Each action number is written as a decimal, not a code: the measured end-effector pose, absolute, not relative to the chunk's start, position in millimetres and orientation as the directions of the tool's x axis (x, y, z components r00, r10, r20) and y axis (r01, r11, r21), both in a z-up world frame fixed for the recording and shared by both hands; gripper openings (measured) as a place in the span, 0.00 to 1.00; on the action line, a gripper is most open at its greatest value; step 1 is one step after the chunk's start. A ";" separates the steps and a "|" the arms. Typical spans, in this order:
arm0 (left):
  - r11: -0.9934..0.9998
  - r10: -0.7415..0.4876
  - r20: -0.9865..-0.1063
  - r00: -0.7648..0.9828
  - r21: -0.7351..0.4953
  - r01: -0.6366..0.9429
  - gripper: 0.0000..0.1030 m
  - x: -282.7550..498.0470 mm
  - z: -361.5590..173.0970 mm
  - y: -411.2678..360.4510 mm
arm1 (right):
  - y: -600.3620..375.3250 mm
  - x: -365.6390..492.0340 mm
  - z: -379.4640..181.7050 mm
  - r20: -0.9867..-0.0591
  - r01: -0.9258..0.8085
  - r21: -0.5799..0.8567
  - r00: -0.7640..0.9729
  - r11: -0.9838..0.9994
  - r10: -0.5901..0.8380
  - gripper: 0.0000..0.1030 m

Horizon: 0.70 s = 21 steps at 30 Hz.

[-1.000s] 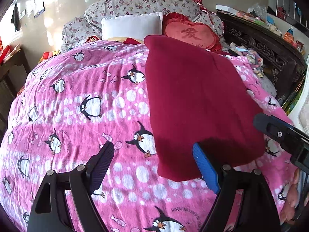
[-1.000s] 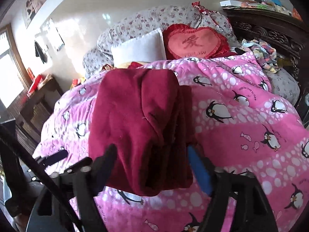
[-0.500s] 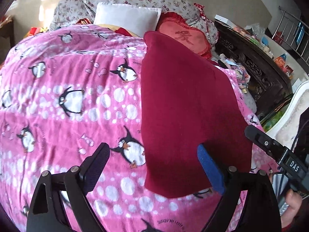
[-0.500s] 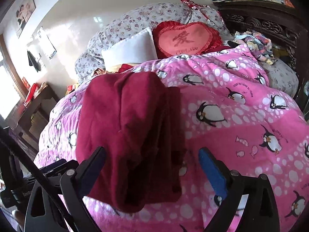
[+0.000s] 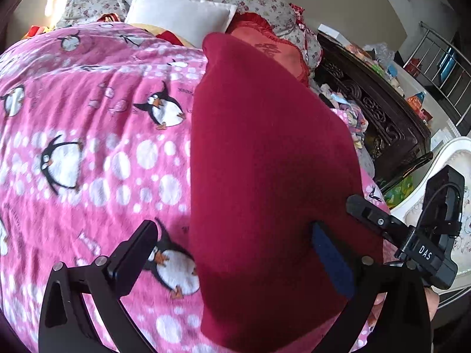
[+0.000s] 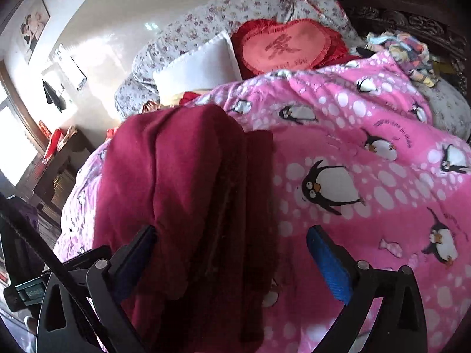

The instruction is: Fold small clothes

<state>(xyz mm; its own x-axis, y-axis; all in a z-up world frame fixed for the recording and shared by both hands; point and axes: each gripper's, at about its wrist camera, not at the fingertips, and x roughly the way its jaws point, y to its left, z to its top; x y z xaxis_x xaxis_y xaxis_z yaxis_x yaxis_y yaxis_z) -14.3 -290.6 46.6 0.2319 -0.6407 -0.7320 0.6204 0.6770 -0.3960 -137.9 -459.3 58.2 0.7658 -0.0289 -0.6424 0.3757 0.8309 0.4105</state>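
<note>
A dark red garment [image 5: 265, 161] lies lengthwise on the pink penguin blanket [image 5: 88, 147], folded into a long strip. In the right wrist view the garment [image 6: 188, 194] shows its layered folds and a rumpled near end. My left gripper [image 5: 232, 235] is open just above the garment's near left edge, one finger over the blanket, the blue-padded finger [image 5: 329, 253] over the cloth. My right gripper [image 6: 232, 241] is open, straddling the garment's near right part. The right gripper's body also shows in the left wrist view [image 5: 412, 235].
A white pillow [image 5: 179, 14], a red heart cushion [image 6: 285, 47] and floral pillows [image 6: 206, 23] lie at the bed's head. A dark carved headboard [image 5: 376, 111] with loose clothes [image 6: 406, 50] stands on the right. A dark side table [image 6: 61, 161] stands left of the bed.
Both grippers have moved forward and lower toward the garment's near end, which now fills more of each view. Both stay open; the garment has not moved.
</note>
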 end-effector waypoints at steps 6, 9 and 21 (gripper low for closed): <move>0.656 -0.659 -0.728 0.189 -0.434 0.618 1.00 -7.6 39.0 -299.1 | -472.8 -129.6 34.2 -0.586 0.304 0.572 0.802 0.762 0.120 0.97; 0.634 -0.675 -0.717 0.177 -0.440 0.636 0.92 -9.4 40.1 -300.1 | -462.4 -133.3 41.1 -0.538 0.244 0.579 0.831 0.778 0.140 0.68; 0.597 -0.707 -0.673 0.218 -0.401 0.695 0.61 -49.1 103.3 -244.0 | -393.8 -172.8 104.7 -0.515 0.190 0.482 0.851 0.856 0.101 0.50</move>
